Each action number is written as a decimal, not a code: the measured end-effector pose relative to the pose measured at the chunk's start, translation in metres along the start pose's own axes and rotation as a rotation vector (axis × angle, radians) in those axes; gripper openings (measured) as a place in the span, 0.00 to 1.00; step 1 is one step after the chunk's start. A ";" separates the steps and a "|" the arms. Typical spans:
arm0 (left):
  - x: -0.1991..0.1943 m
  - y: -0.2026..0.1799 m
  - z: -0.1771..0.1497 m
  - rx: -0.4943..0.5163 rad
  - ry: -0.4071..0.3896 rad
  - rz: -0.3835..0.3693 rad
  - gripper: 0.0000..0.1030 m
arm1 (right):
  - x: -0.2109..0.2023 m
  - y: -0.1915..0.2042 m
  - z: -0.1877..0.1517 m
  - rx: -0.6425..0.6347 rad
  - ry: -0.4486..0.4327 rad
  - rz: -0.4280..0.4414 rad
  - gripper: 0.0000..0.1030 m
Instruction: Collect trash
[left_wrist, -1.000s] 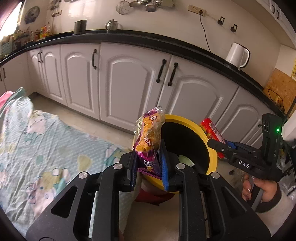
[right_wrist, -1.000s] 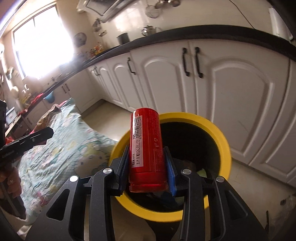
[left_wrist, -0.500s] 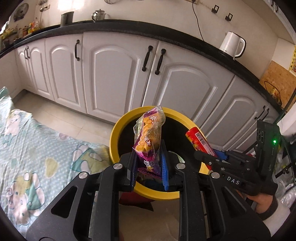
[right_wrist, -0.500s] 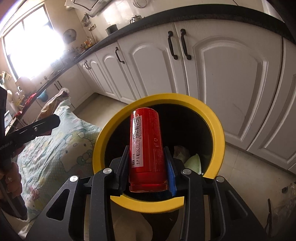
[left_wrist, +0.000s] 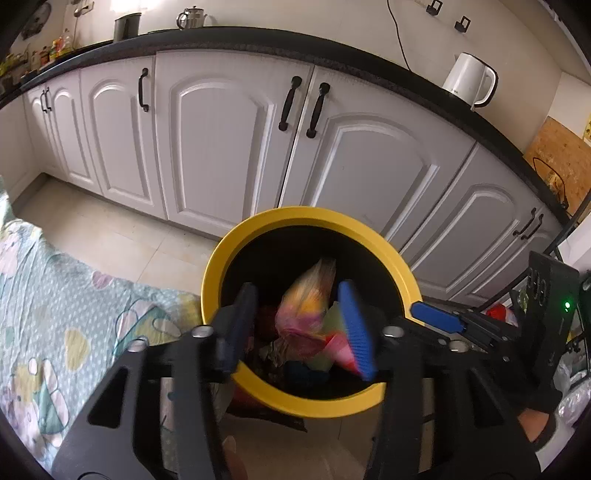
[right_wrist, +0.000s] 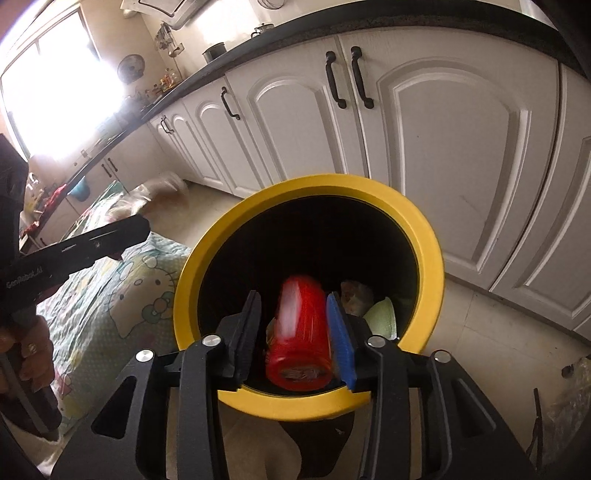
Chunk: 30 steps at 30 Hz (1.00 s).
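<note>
A yellow-rimmed black bin (left_wrist: 258, 236) stands before white cabinets; it also shows in the right wrist view (right_wrist: 424, 236). My left gripper (left_wrist: 301, 326) is open over its mouth. The snack bag (left_wrist: 306, 306), blurred, is loose between the fingers and drops into the bin. My right gripper (right_wrist: 295, 332) is open over the bin too. The red can (right_wrist: 299, 332), blurred, is free between its fingers and falls in. Other trash lies at the bin's bottom.
White cabinets (left_wrist: 221, 122) with black handles stand close behind the bin. A table with a patterned green cloth (left_wrist: 55, 295) lies to the left. A white kettle (left_wrist: 469, 79) sits on the counter. The right gripper's blue pad (left_wrist: 437, 321) shows at the bin's right rim.
Both grippers have moved over the bin and opened. The snack bag and the red can have been let go and are falling into the bin.
</note>
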<state>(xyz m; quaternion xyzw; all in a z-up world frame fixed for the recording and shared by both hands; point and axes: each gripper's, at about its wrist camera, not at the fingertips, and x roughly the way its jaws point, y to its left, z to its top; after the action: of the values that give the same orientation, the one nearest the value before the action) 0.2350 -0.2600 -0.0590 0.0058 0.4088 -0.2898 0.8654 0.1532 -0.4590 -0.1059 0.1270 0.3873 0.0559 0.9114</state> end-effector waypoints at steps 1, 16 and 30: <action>-0.001 0.000 0.001 -0.001 -0.006 0.004 0.48 | -0.003 -0.001 0.000 0.002 -0.007 -0.007 0.43; -0.062 0.015 -0.010 -0.012 -0.111 0.076 0.89 | -0.065 0.015 -0.003 0.018 -0.164 -0.059 0.92; -0.149 0.053 -0.072 -0.092 -0.217 0.188 0.89 | -0.098 0.101 -0.024 -0.135 -0.228 -0.052 0.94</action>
<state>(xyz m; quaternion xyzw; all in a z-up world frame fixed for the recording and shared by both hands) 0.1367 -0.1236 -0.0129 -0.0271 0.3234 -0.1874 0.9271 0.0670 -0.3769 -0.0262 0.0607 0.2798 0.0435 0.9572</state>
